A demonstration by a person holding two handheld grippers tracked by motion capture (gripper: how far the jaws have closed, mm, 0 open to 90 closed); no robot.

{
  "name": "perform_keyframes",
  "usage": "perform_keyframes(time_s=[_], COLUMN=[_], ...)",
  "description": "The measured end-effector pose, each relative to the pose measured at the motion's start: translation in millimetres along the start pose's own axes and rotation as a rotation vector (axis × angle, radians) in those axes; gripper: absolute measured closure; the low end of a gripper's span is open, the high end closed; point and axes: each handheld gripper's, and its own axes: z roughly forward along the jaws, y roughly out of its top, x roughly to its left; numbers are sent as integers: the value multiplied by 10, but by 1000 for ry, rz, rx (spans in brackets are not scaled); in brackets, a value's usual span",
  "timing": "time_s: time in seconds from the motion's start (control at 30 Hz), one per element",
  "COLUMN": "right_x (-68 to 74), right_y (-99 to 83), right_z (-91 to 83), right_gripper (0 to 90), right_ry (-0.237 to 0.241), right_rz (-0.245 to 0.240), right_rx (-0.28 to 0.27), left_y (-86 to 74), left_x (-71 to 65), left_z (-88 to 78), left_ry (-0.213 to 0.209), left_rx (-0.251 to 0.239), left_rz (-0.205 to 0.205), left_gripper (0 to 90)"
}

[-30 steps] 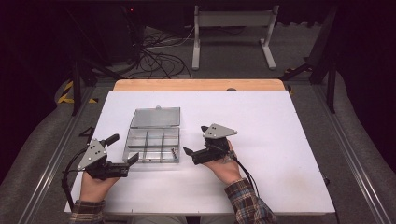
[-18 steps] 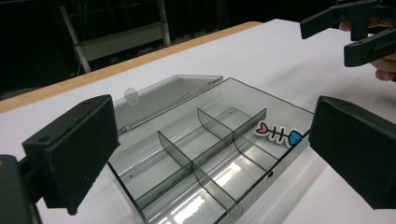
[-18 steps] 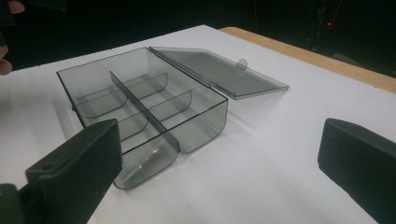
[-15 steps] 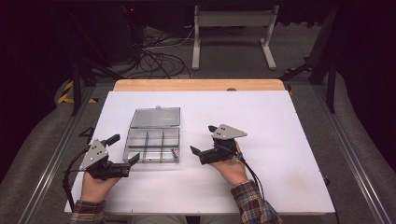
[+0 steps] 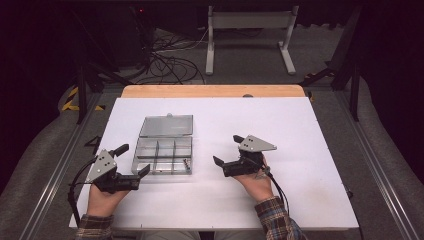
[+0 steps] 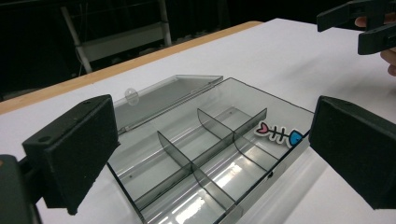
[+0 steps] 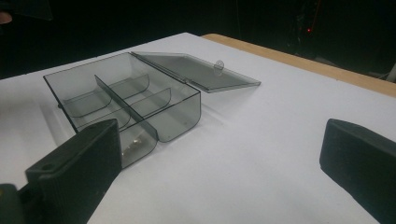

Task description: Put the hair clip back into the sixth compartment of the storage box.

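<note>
A smoky clear plastic compartment box [image 5: 162, 156] lies on the white table, with its lid [image 5: 166, 126] folded open flat behind it. Dividers split it into several compartments [image 6: 187, 163], and a fish sticker [image 6: 279, 134] is on its right end. Something small glints in one end compartment [image 7: 133, 142]. My left gripper [image 5: 132, 160] stands open at the box's near left corner, jaws either side of it in the left gripper view [image 6: 212, 154]. My right gripper [image 5: 227, 150] is open to the right of the box, apart from it, with bare table between its jaws [image 7: 219, 172].
The white table top [image 5: 300, 130] stretches free to the right and front. A wooden strip [image 5: 210, 91] runs along its far edge. Cables [image 5: 170, 50] and a white metal stand [image 5: 250, 30] lie on the dark floor beyond.
My right gripper has drawn a little to the right, away from the box. The left gripper and the box have stayed put.
</note>
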Motion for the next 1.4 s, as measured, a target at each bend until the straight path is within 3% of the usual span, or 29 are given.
perform_keyframes(time_s=[0.93, 1.4], right_x=[-201, -266], right_y=[-131, -183], right_z=[-401, -520], right_gripper=[0, 0], right_ry=[-51, -71], right_rz=[32, 49], right_rx=[-40, -63], left_y=[-16, -29], left_x=[-11, -14], left_z=[6, 12], left_ry=[3, 6], left_rx=[11, 13], left_rz=[-6, -7], left_gripper=[23, 23])
